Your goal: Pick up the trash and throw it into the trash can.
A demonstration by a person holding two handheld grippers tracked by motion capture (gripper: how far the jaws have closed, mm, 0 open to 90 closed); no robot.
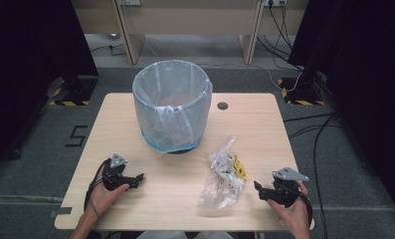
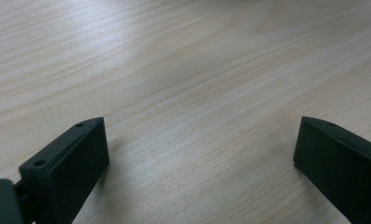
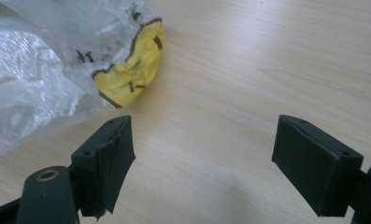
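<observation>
Crumpled plastic bag [image 1: 223, 178] lies on the tabletop [image 1: 185, 199].
Right tool [image 1: 258, 191] gapes empty just beside it (left tool [image 1: 139, 178] also spread wide).

Crinkled glossy plastic wrapper [image 1: 224, 175] — matt pale wood table [image 1: 175, 199]

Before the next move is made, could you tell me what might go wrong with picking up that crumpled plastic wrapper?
The clear wrapper is thin and crumpled, so the open right gripper might pinch only a loose fold and drop it. It could also catch on the bin liner's rim rather than fall inside.
</observation>
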